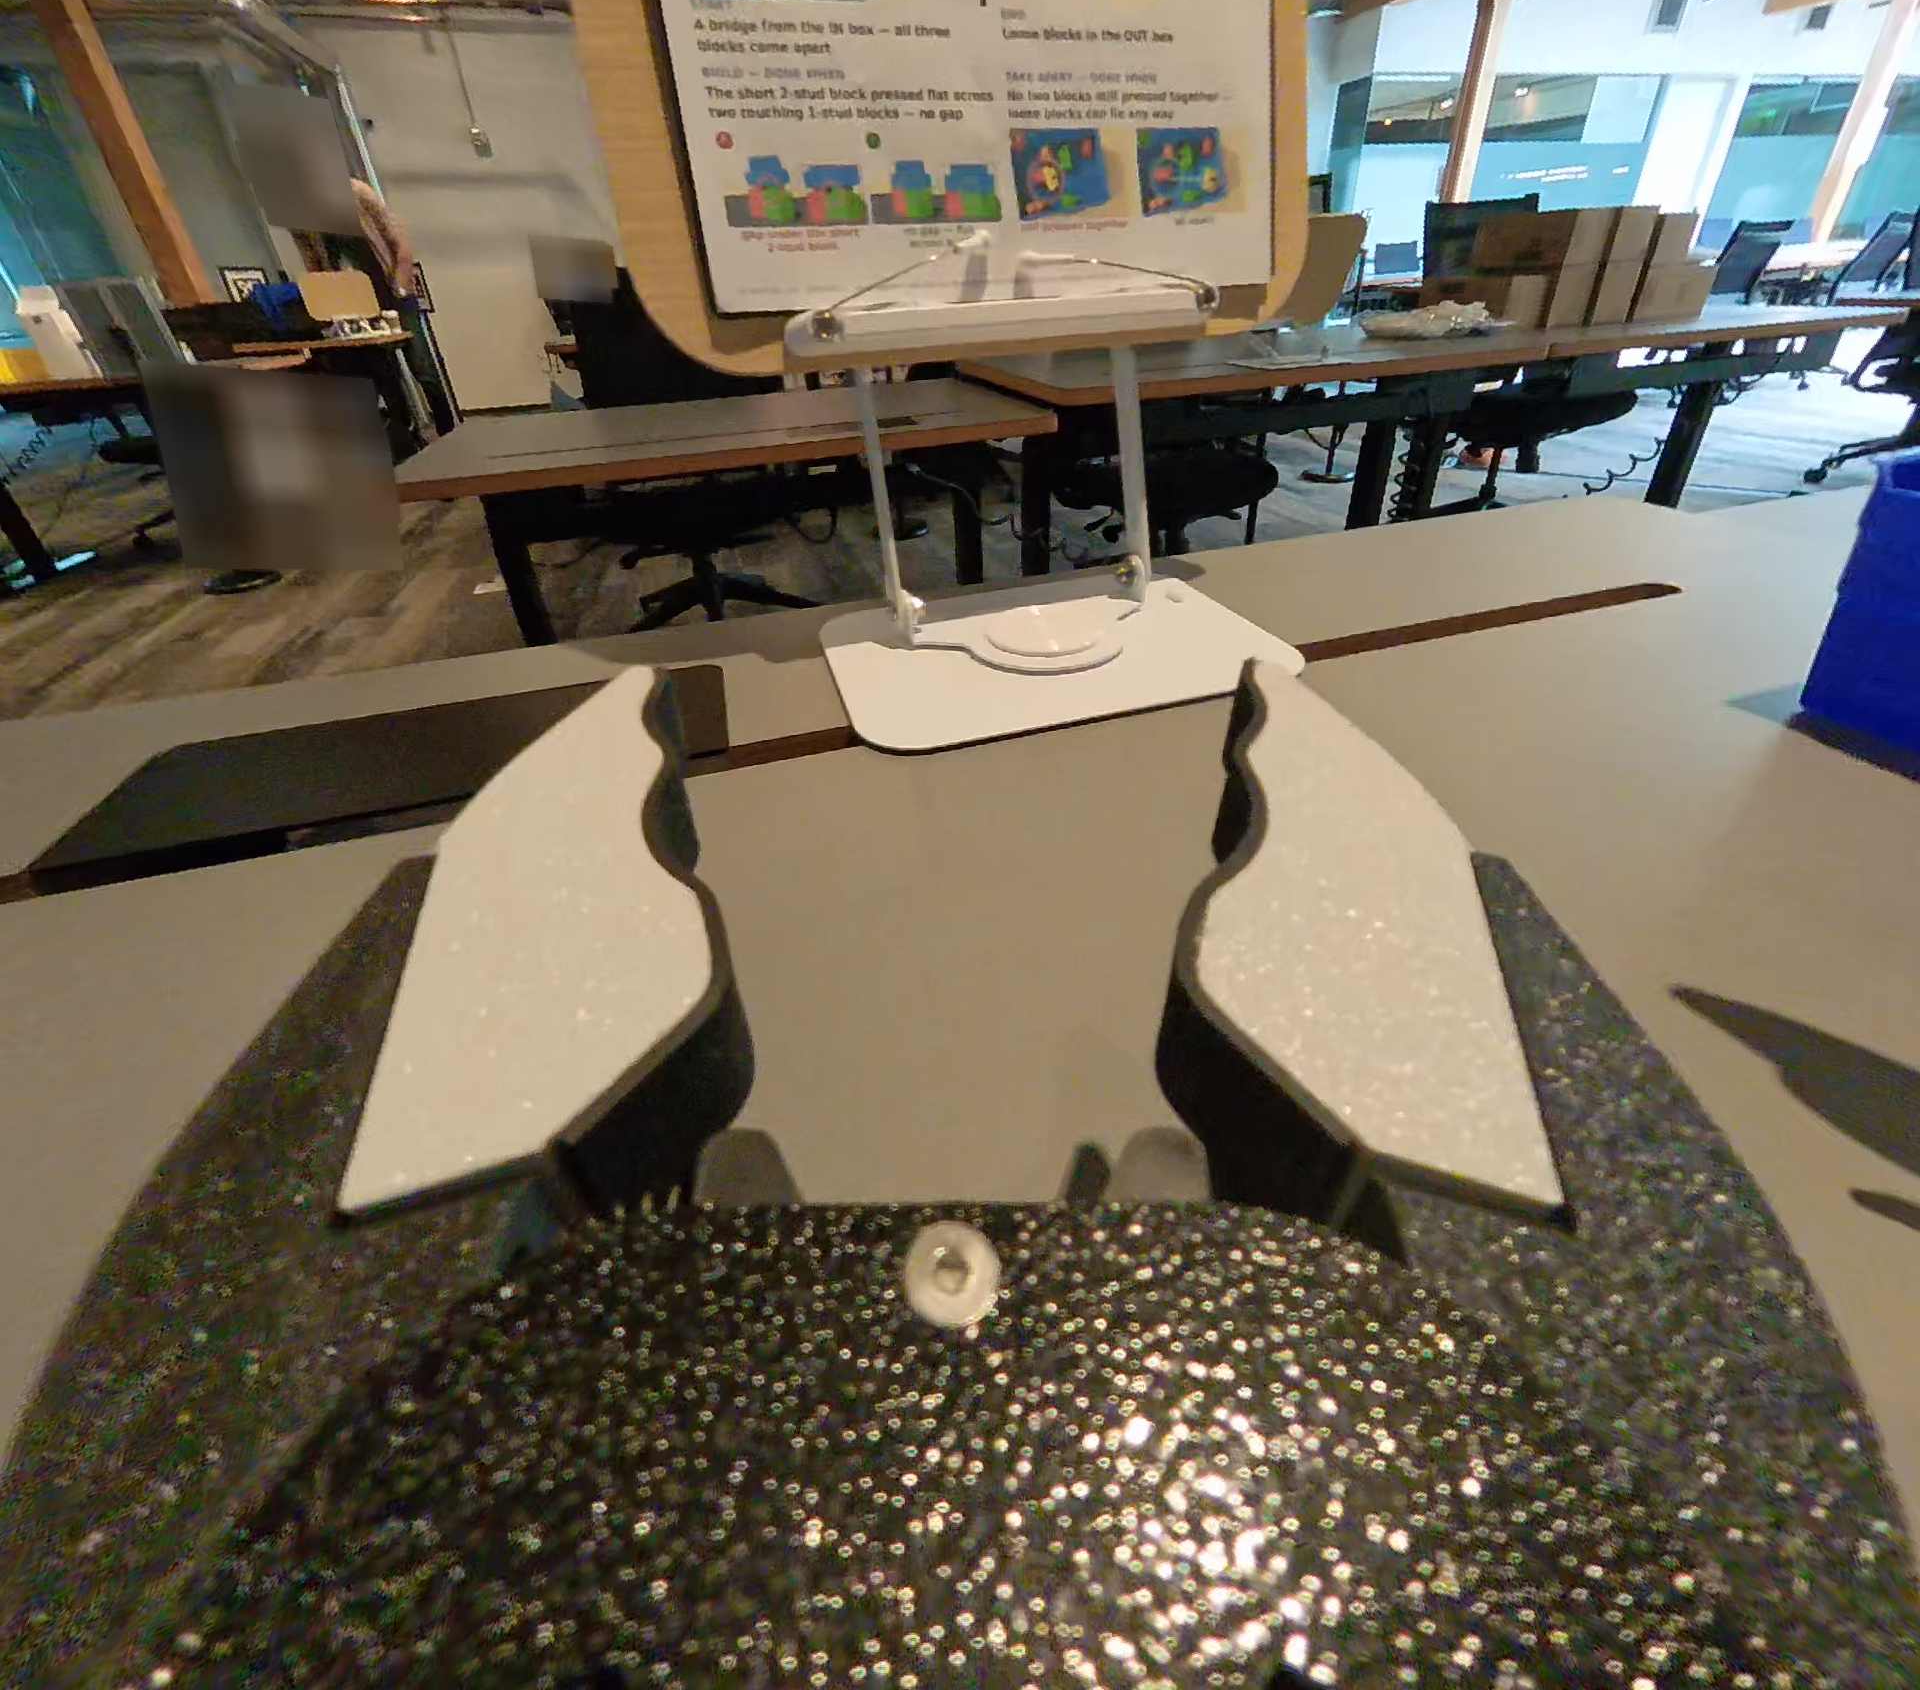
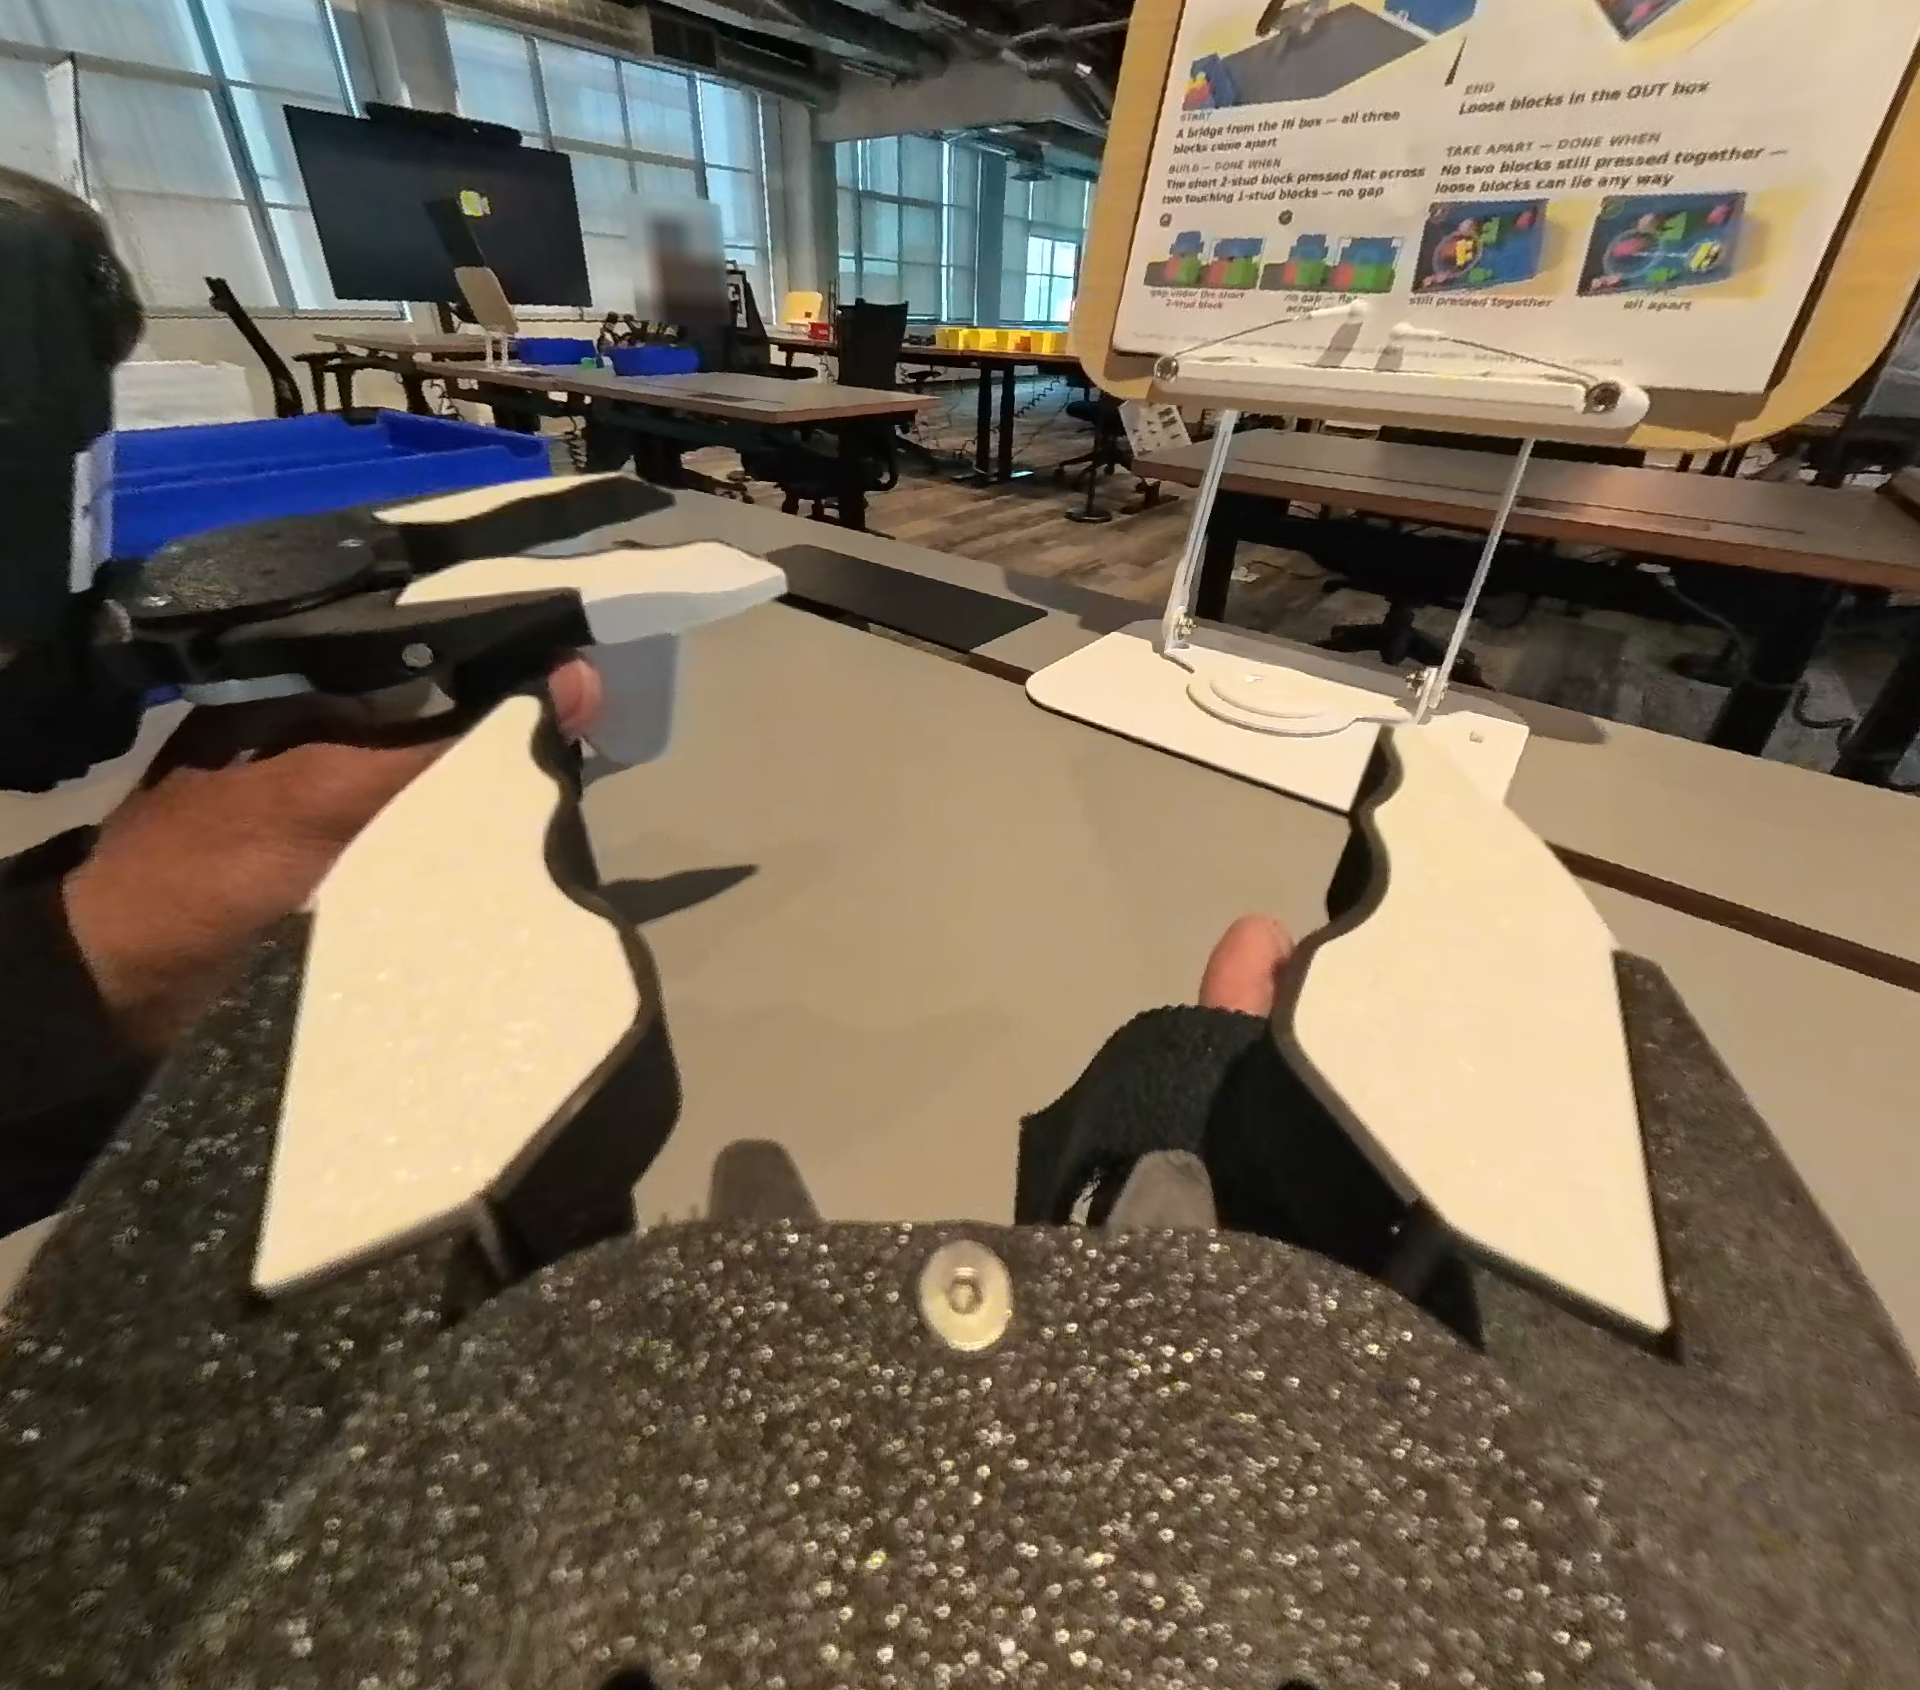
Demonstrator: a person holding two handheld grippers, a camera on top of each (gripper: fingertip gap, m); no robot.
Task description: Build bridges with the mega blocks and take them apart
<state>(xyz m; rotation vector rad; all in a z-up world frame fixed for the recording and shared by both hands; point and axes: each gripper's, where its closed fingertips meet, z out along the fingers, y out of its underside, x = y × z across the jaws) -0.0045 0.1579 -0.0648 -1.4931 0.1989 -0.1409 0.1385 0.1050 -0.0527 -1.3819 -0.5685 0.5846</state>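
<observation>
Left gripper (image 1: pixel 956 830): jaws wide, empty, hovering over bare table (image 1: pixel 935 965).
Right gripper (image 2: pixel 977 851): spread, empty, likely ready.
Mega blocks: none visible; perhaps inside blue bin (image 2: pixel 312 456) far left.

We see a grey worktop (image 1: pixel 935 913) with a white stand (image 1: pixel 1049 664) on it, holding up a wooden board (image 1: pixel 582 30) with a printed sheet (image 1: pixel 935 82) clipped on. Behind it stand desks (image 1: pixel 727 435), chairs (image 1: pixel 707 518) and cardboard boxes (image 1: pixel 1590 269); the right wrist view shows a dark screen (image 2: pixel 436 206) before large windows (image 2: pixel 208 82).
</observation>
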